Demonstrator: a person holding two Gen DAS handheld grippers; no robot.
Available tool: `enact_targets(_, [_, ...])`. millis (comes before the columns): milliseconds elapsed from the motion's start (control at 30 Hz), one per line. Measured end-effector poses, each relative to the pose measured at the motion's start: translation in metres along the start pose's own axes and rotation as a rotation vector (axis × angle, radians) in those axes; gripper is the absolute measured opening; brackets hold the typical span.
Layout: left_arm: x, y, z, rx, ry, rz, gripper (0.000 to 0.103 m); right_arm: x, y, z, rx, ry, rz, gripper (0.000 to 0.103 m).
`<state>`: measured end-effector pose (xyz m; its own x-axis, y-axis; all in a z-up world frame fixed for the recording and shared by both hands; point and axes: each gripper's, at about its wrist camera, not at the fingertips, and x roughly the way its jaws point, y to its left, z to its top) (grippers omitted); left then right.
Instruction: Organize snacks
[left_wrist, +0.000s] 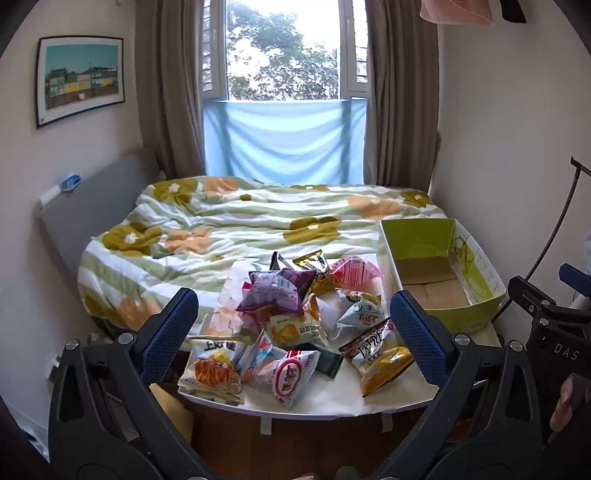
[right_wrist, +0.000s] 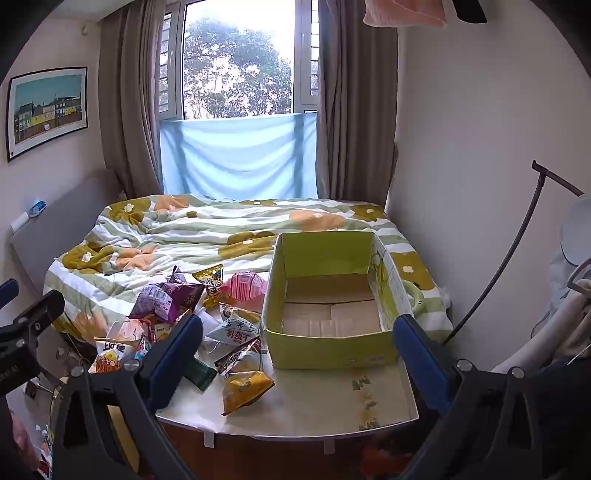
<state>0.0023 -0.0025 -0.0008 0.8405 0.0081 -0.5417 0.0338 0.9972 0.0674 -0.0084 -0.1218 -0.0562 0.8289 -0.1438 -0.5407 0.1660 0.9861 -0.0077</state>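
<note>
Snack packets (left_wrist: 295, 325) heaped loose on desk (left_wrist: 332, 400) left of empty green box (right_wrist: 328, 295), both grippers (left_wrist: 295, 332) (right_wrist: 297, 345) hovering, jaws spread, holding nothing; risk: slick overlapping bags slipping or dragging neighbours off desk edge.

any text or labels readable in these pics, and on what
"DAS" on the black body of the right gripper, seen at the edge of the left wrist view.
"上好佳", upside down, on the white and orange snack bag at the near left of the pile.
The same three characters, upside down, on the pale bag beside the green box.
Other bag print, a purple bag's barcode and the box's wall print are too small or blurred.
</note>
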Motion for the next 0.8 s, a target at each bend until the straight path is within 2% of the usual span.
enact_targets(167, [0.002, 0.001, 0.002, -0.023, 0.004, -0.003, 0.103, 0.001, 0.0, -0.002, -0.004, -0.004, 0.005, 0.103])
enact_targets(300, [-0.002, 0.003, -0.002, -0.032, -0.022, -0.007, 0.103, 0.0, 0.0, 0.003, -0.005, -0.006, 0.012, 0.103])
enact_targets(800, [0.006, 0.005, 0.005, -0.037, -0.008, -0.002, 0.103, 0.007, 0.006, 0.003, -0.027, 0.001, 0.024, 0.103])
